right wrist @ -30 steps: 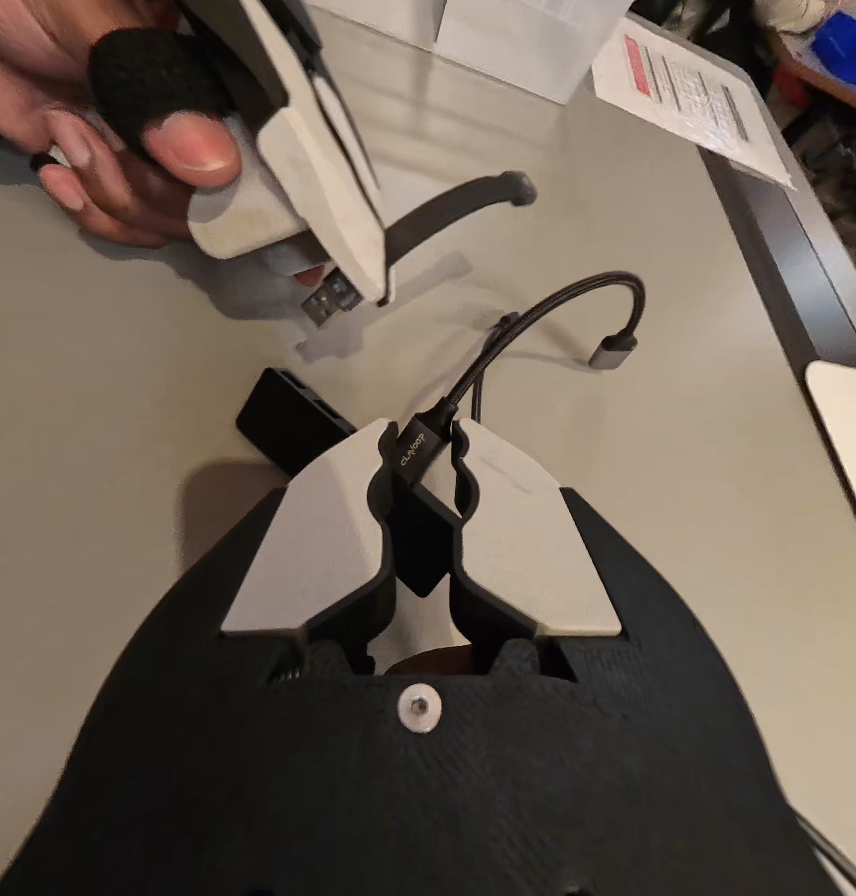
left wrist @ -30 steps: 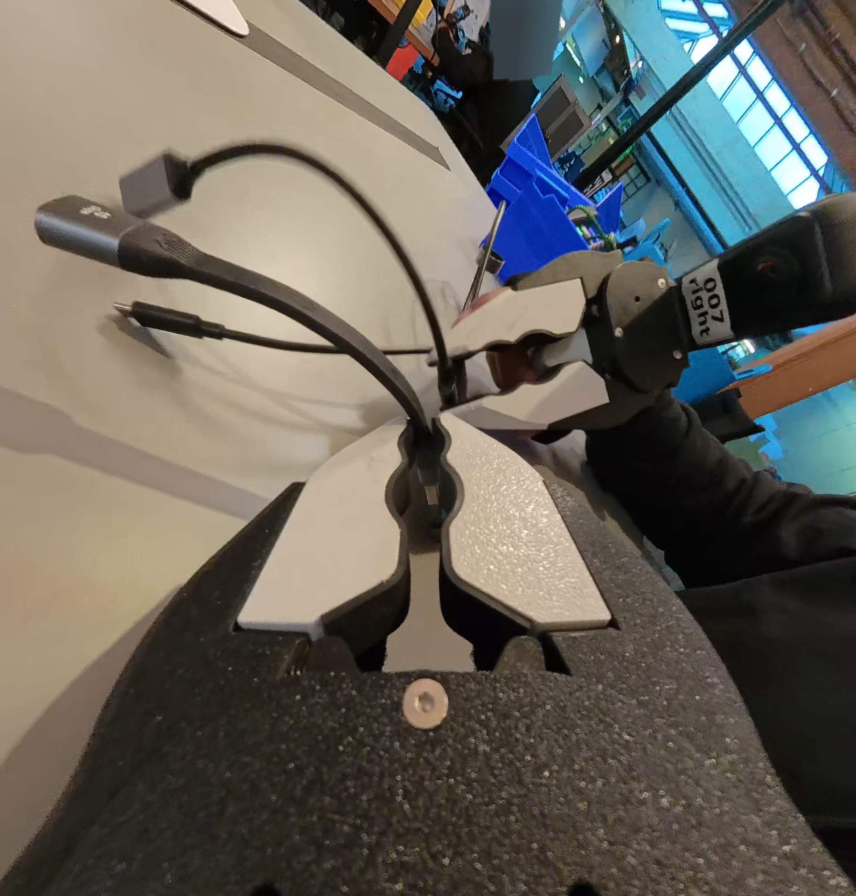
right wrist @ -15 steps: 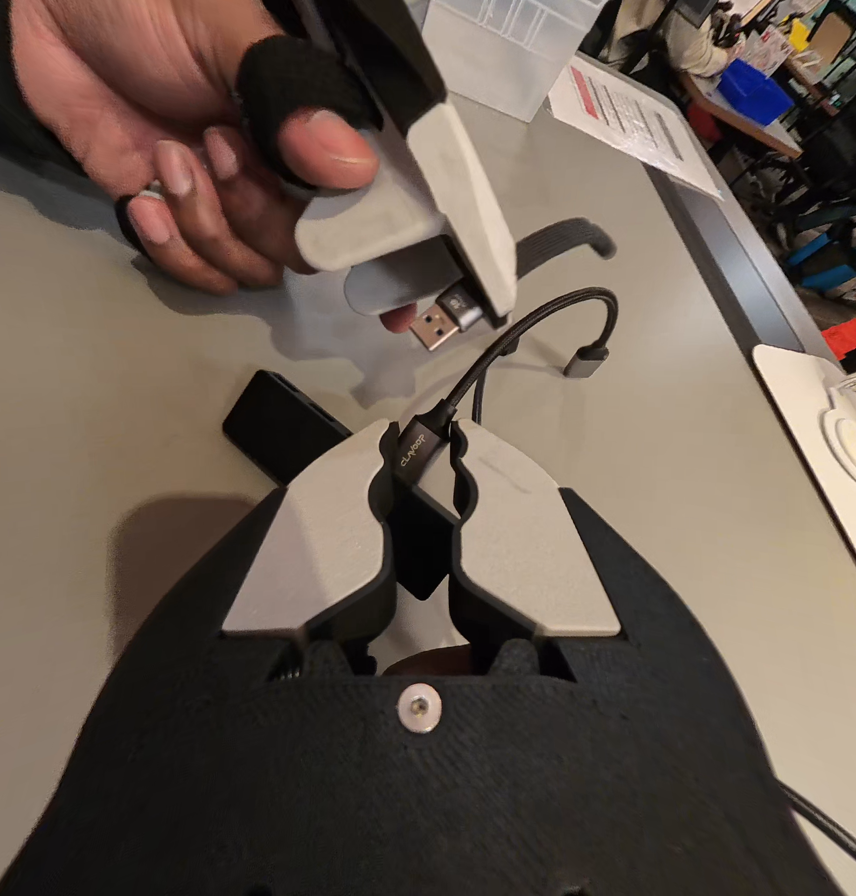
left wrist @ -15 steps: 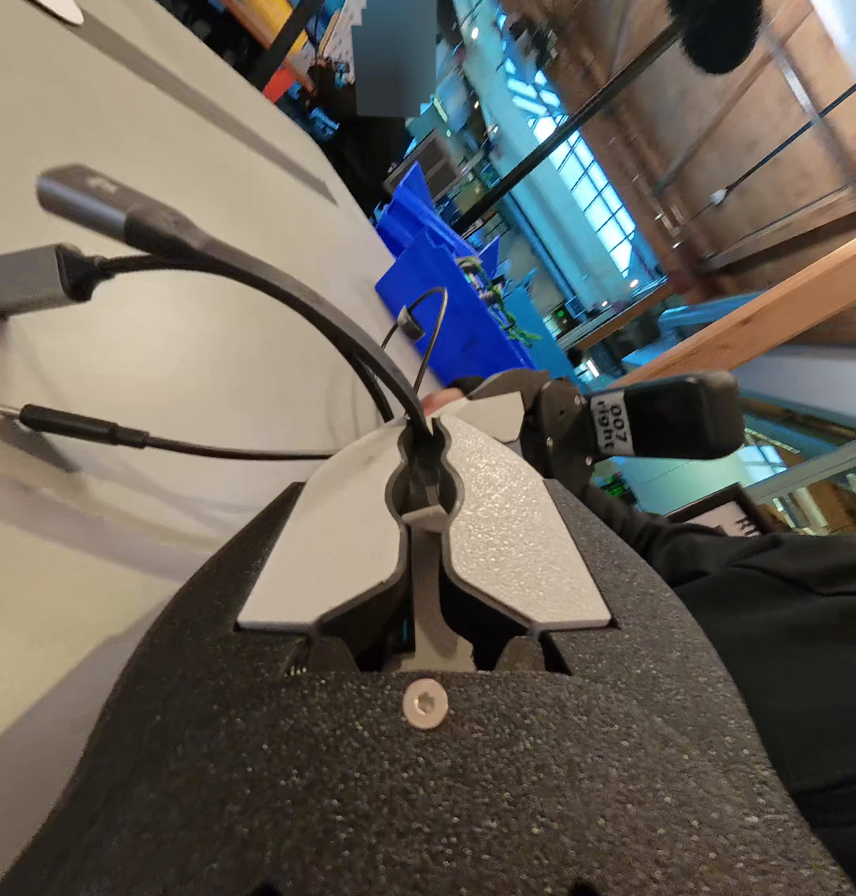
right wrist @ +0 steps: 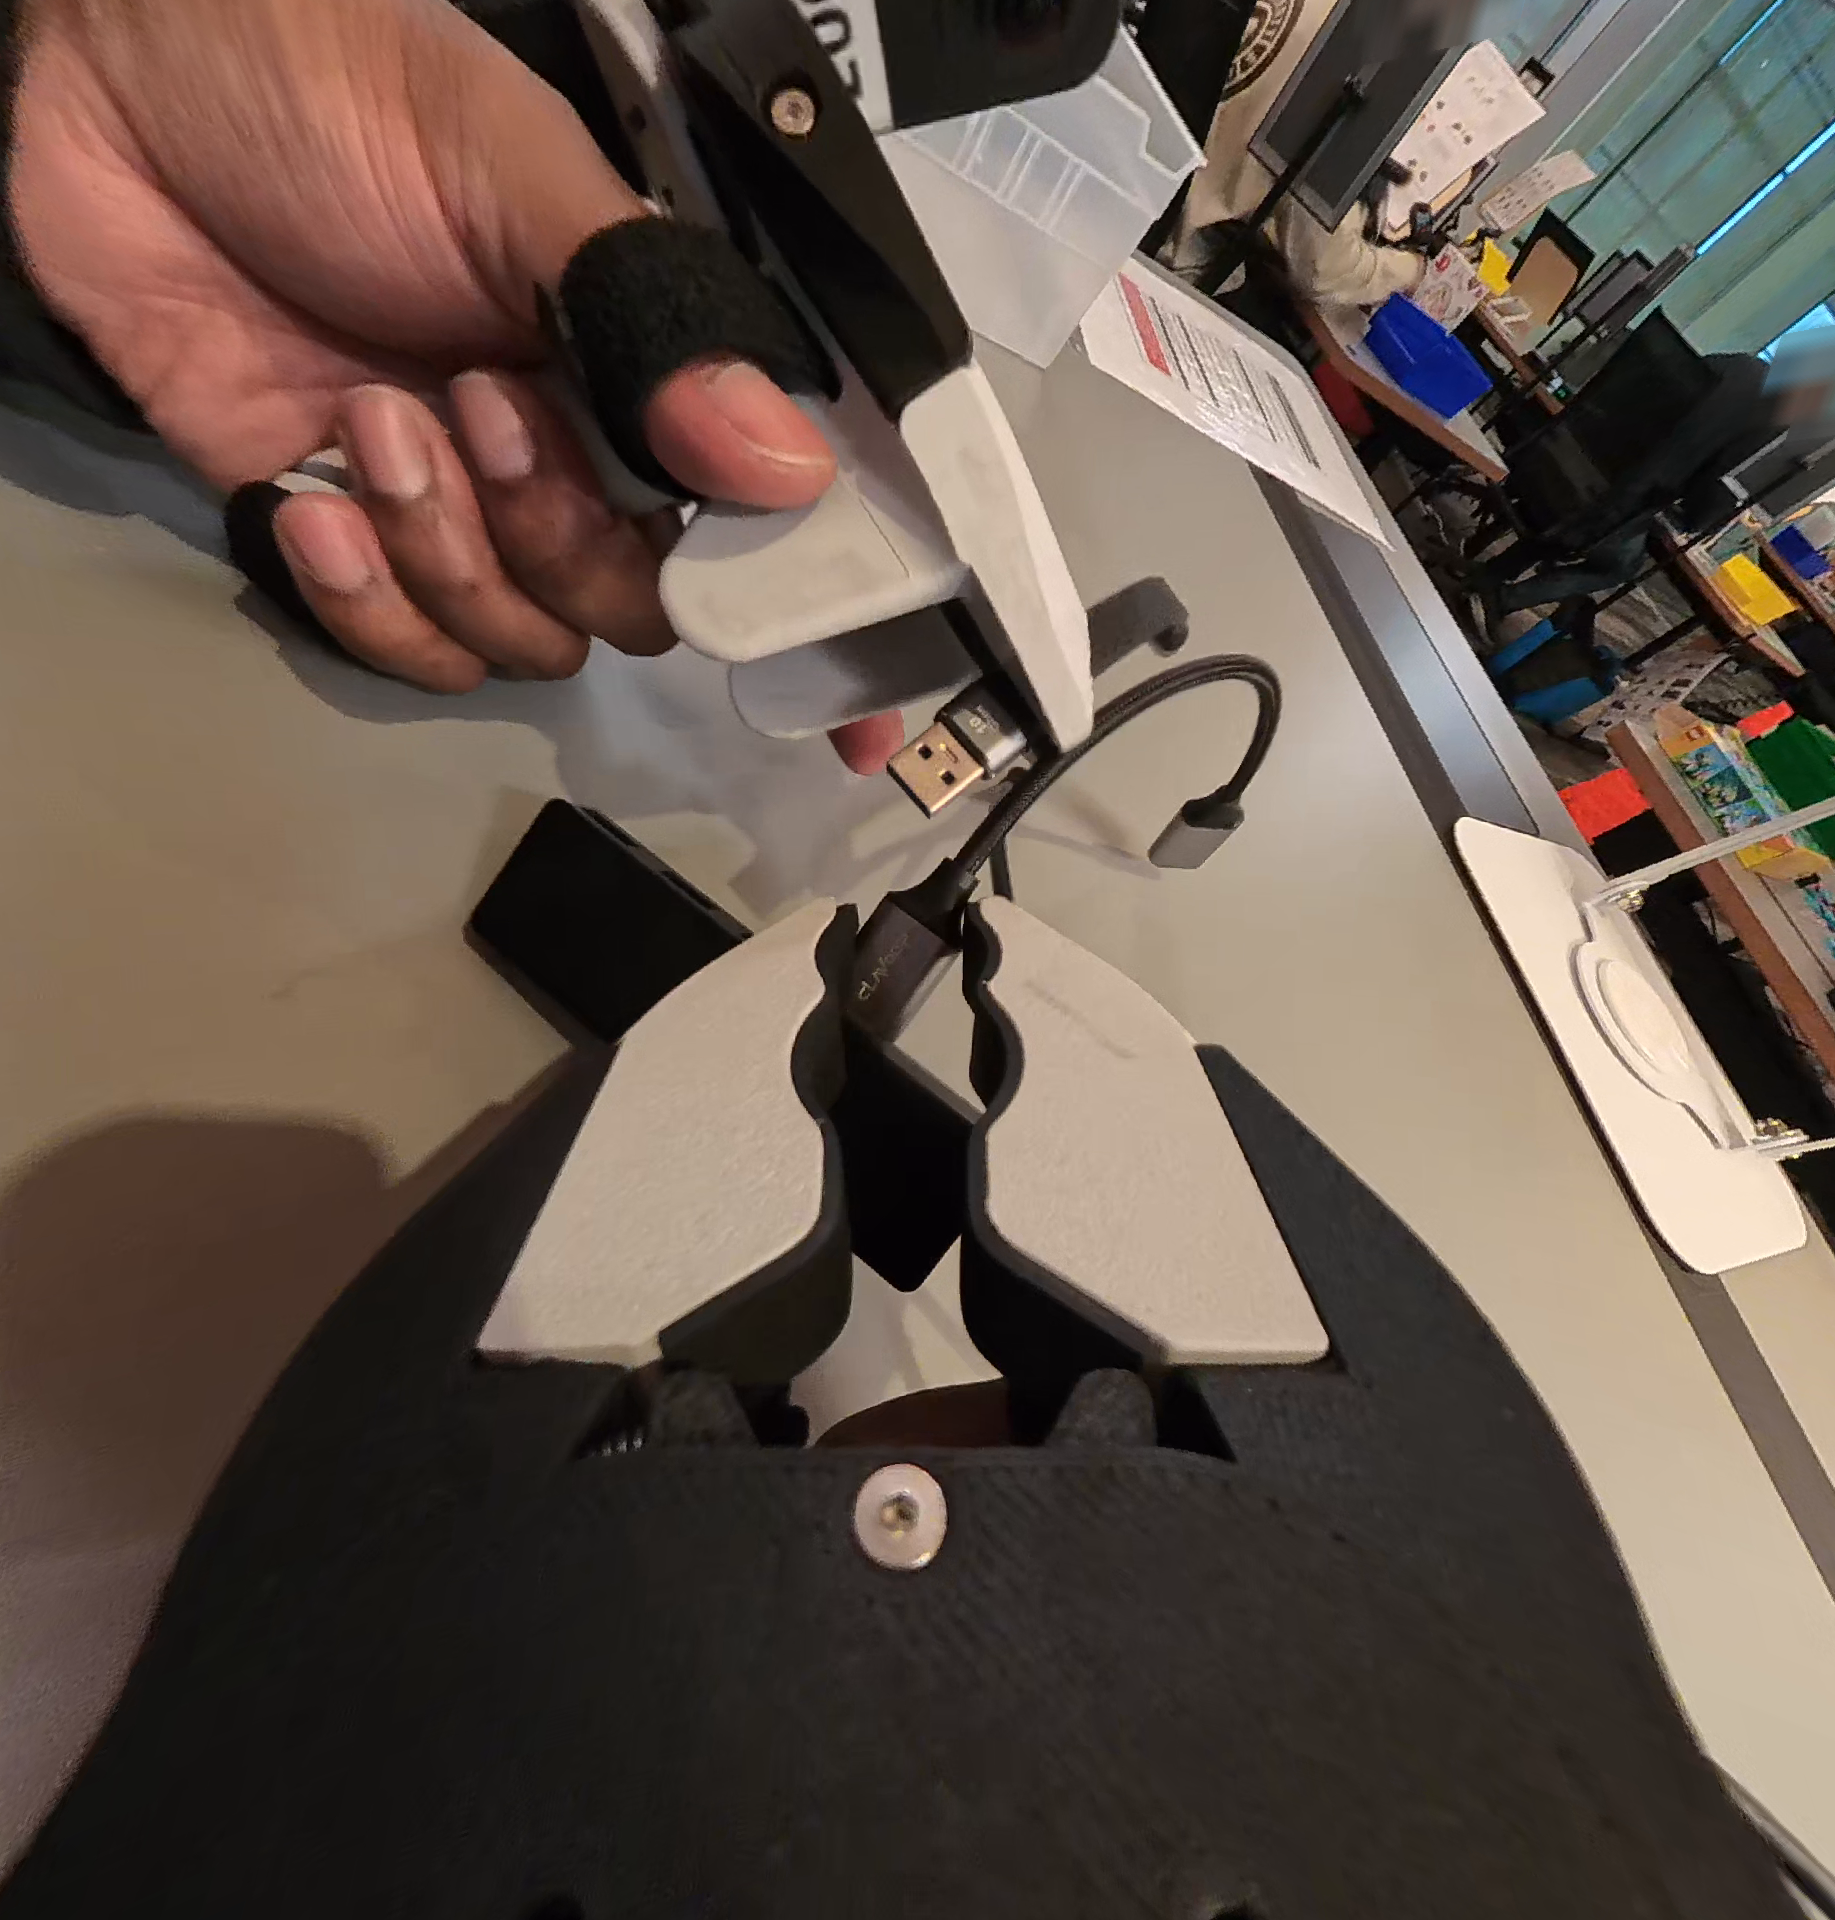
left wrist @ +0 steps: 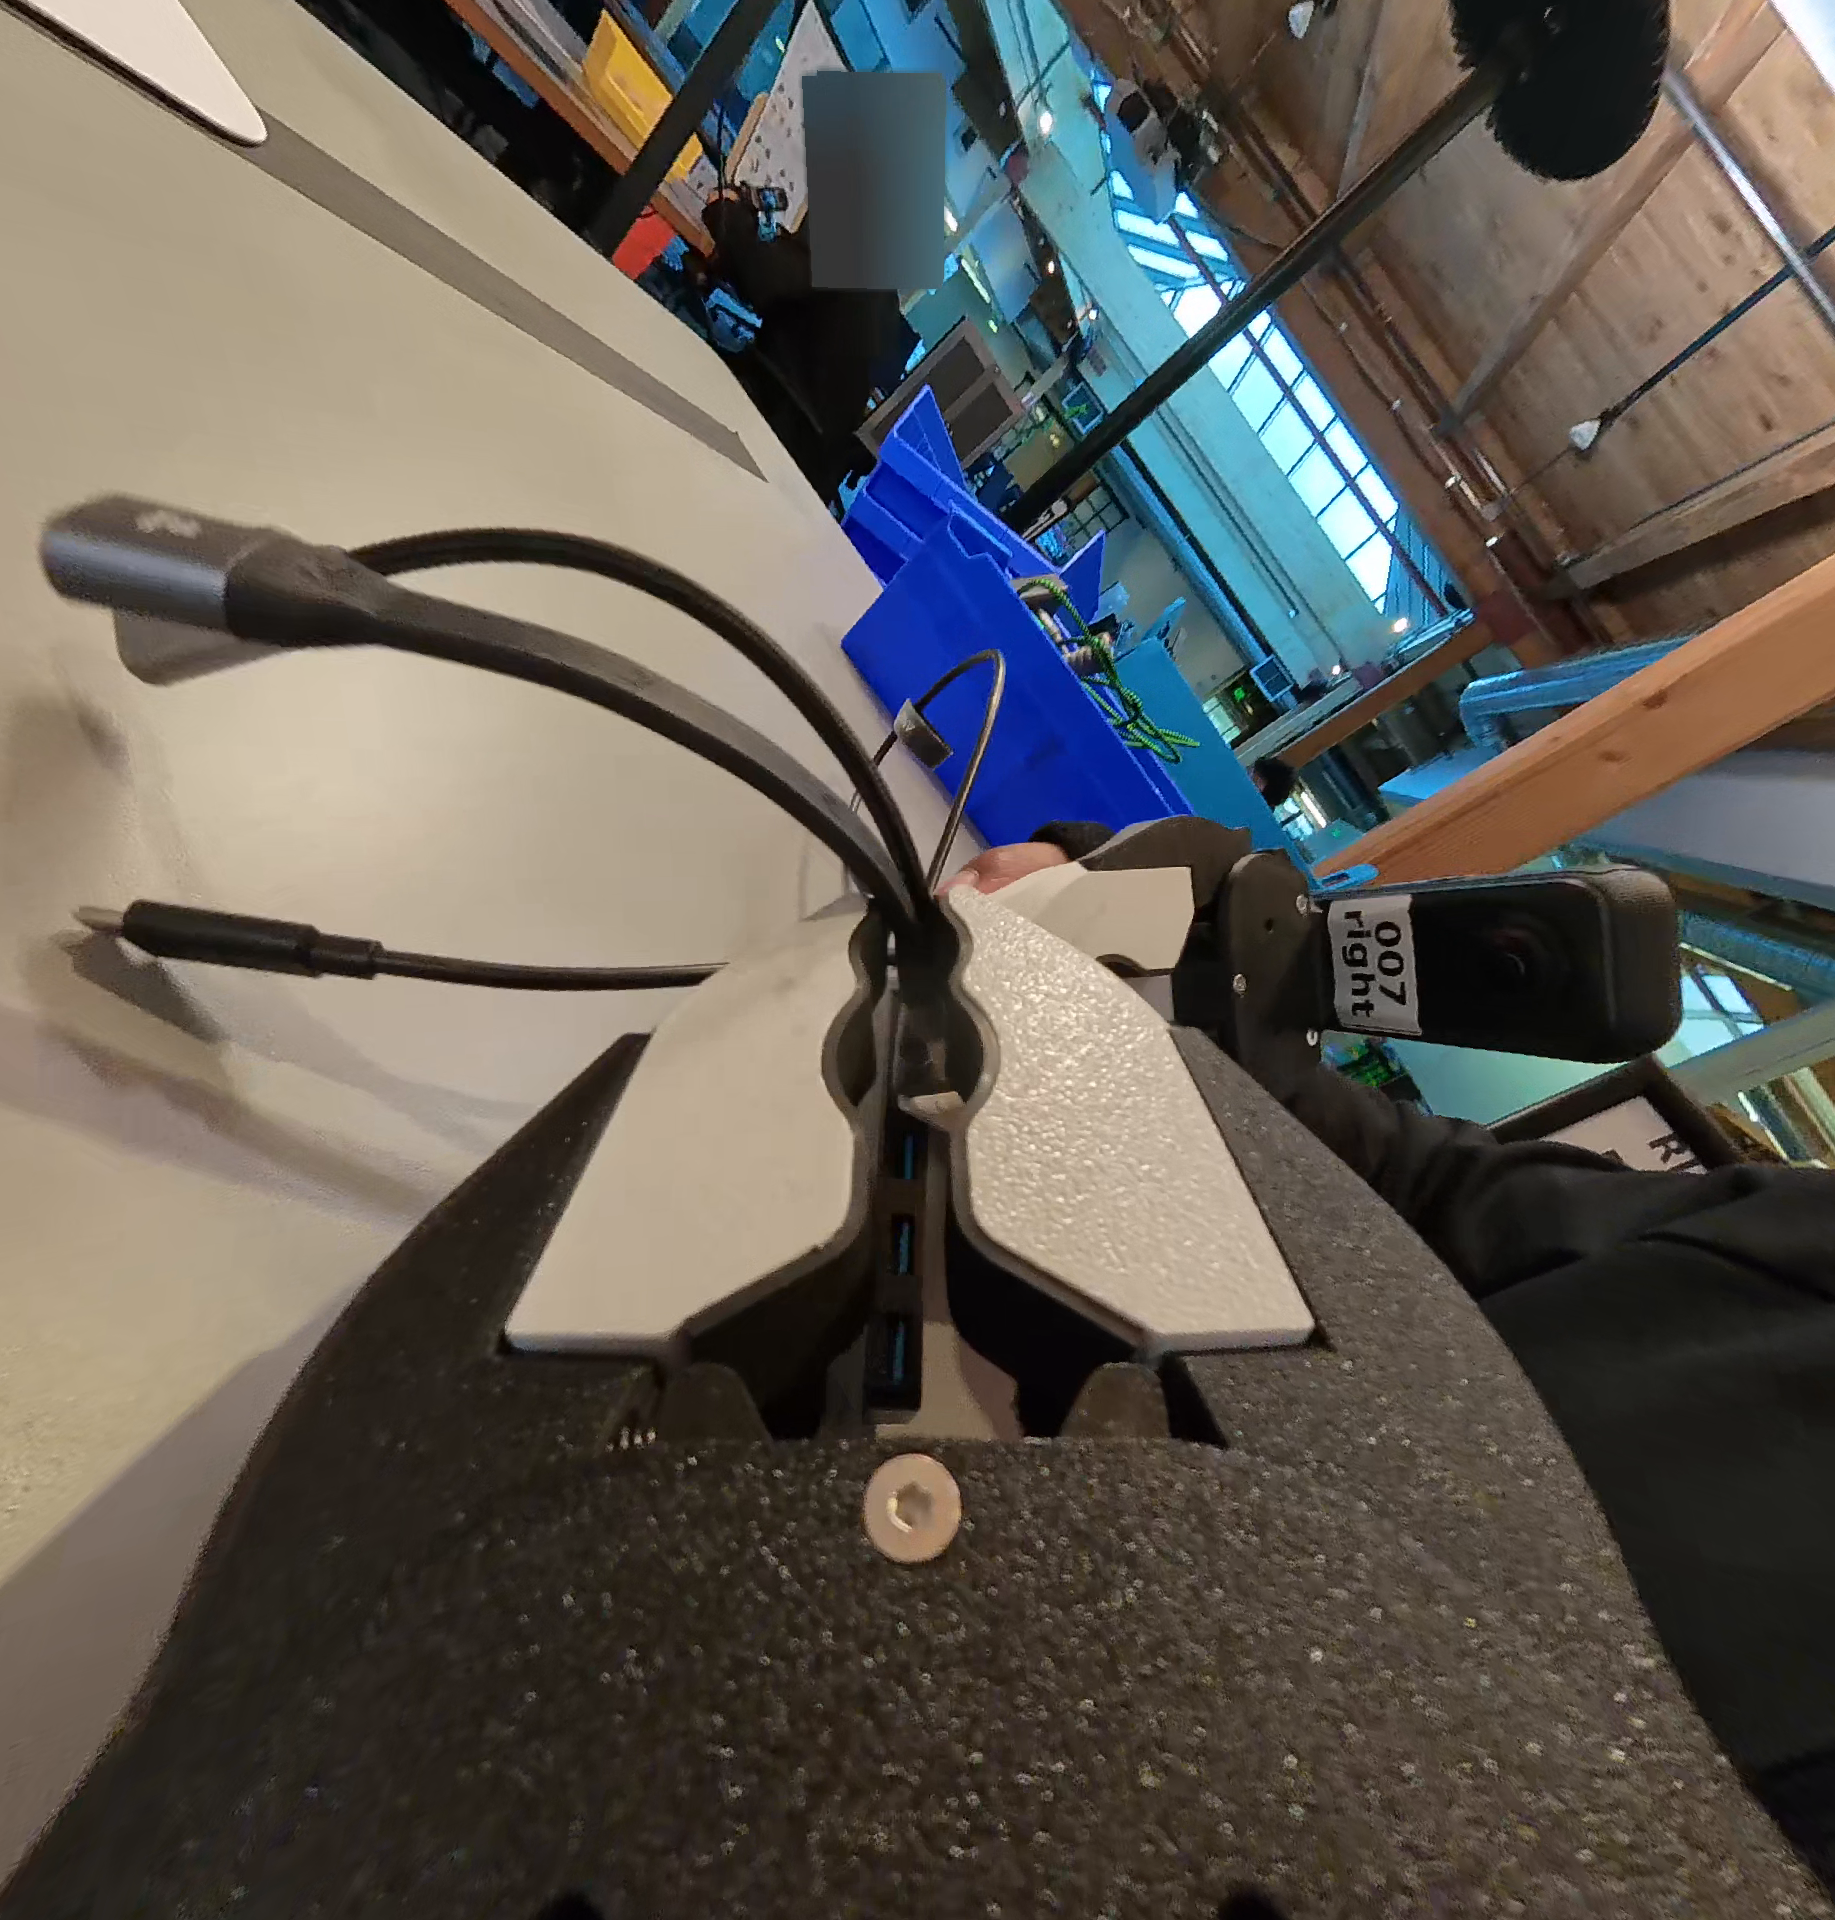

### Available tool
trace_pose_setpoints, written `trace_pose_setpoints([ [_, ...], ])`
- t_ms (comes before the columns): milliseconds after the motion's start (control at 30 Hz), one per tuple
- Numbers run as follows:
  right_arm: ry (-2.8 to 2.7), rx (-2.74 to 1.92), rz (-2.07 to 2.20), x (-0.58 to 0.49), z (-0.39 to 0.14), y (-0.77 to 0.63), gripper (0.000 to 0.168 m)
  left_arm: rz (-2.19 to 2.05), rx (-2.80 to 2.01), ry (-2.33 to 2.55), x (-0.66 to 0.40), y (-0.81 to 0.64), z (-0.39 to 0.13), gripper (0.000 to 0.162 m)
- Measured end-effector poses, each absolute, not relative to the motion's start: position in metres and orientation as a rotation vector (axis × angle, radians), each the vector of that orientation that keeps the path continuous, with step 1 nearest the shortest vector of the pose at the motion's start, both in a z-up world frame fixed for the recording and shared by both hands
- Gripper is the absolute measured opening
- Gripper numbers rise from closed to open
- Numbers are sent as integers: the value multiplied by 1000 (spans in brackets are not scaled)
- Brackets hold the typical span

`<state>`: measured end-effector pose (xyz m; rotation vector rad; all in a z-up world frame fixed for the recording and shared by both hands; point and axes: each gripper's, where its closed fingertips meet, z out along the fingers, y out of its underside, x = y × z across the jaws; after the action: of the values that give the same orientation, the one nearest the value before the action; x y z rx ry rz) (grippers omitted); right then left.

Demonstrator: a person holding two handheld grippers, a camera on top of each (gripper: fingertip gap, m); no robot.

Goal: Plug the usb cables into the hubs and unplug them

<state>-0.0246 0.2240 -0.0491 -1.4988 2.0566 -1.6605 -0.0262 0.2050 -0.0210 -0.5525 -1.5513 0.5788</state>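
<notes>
My left gripper [left wrist: 913, 925] is shut on the silver USB-A plug [right wrist: 944, 758] of a flat black cable [left wrist: 580, 675] with a grey end [left wrist: 144, 561]. In the right wrist view the left gripper [right wrist: 996, 707] holds that plug in the air, tip pointing down-left, just above the black hub [right wrist: 601, 935]. The hub's blue ports [left wrist: 905, 1242] show through the gap between the left fingers. My right gripper [right wrist: 902, 914] is shut on the grey plug [right wrist: 897, 977] of a braided cable [right wrist: 1204, 686], right at the hub's edge. I cannot tell whether that plug is seated.
A thin black cable with a small plug [left wrist: 217, 935] lies on the grey table [right wrist: 217, 883]. A white plastic box [right wrist: 1048, 208] and a paper sheet [right wrist: 1235, 405] sit at the back, a white pad [right wrist: 1619, 1039] at the right edge. Blue bins [left wrist: 996, 707] stand beyond the table. The grippers are tip to tip, or close to it.
The left gripper has carried the USB-A plug to the right, closer over the braided cable. The right gripper has kept its hold at the hub.
</notes>
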Motion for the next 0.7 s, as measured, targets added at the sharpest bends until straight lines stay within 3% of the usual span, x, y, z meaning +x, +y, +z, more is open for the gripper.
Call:
trace_pose_setpoints([
  [167,2041,-1507,-1677,-22,-49,225,18,578,-576,-1566,-29,204,-23,13],
  [400,2014,-1507,-1667,-21,-45,226,18,674,-687,-1472,-31,212,-10,6],
  [600,2059,-1547,-1471,-36,-38,234,59,723,-809,-1393,-29,214,9,4],
  [700,2030,-1497,-1472,-39,-22,245,52,769,-828,-1409,-26,204,17,5],
])
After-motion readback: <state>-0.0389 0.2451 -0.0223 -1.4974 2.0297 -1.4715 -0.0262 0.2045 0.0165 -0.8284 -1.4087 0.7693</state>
